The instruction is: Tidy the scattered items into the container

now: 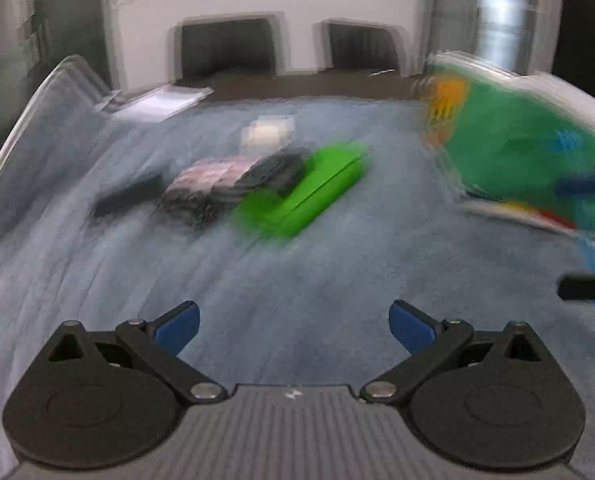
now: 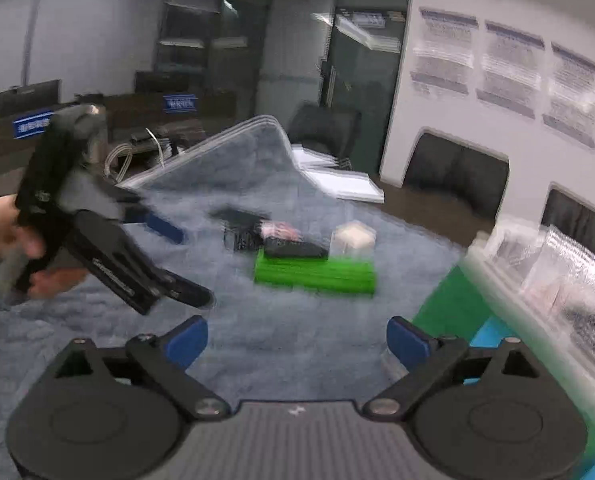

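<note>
Though blurred, green case (image 1: 309, 196) discernible.

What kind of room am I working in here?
Most likely an office or meeting room: dark office chairs along the wall, printed notices posted above them, a glass door behind, and desks with monitors across the room.

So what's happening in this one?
A person holds a gripper in each hand over a blue cloth. Both the left gripper and right gripper are open and empty. A green box with small items piled around it waits mid-cloth; the container sits to the right. The frames are blurred.
</note>
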`<state>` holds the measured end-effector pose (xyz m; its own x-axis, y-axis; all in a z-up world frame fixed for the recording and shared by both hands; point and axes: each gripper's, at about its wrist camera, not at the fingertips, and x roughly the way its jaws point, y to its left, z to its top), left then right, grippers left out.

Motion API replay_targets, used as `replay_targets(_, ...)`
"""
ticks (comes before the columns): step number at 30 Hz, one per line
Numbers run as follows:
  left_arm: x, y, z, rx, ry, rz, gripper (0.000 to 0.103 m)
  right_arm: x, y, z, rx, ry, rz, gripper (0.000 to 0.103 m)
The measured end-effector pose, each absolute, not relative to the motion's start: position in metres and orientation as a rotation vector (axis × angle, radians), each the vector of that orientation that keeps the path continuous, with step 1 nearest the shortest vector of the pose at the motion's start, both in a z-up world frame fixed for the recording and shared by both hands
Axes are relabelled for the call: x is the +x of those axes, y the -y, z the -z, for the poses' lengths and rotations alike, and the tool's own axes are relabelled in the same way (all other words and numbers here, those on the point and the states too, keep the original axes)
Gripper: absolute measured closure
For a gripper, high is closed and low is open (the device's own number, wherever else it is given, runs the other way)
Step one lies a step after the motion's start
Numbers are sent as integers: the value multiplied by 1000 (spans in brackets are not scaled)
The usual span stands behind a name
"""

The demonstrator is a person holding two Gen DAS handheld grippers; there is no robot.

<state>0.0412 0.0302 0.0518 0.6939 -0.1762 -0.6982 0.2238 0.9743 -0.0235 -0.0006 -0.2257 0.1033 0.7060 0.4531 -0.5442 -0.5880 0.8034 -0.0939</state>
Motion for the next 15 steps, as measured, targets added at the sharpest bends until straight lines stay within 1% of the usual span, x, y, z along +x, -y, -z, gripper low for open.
replay_targets(3, 17, -61, -36, -91, -790, 122, 0, 7, 215, -72, -138, -636, -554, 6)
replay_targets(5, 5, -64, -34, -138, -776, 60, 0, 12, 207, -55, -53, -700, -484, 6)
replay_targets(8, -3, -55, -36, -135, -708, 27, 0, 13, 192, -36, -17, -726, -318, 4)
replay_targets(9, 0, -50, -37, -123, -699, 22, 0, 12, 191, -31, -16, -735, -265, 2)
replay_targets(12, -2, -45, -34, -91, -697, -7, 0, 20, 179, -16, -21, -789, -180, 1)
replay_targets(15, 0, -39, -23, -59, -707, -21, 0, 14, 177, -10, -21, -753, -148, 0)
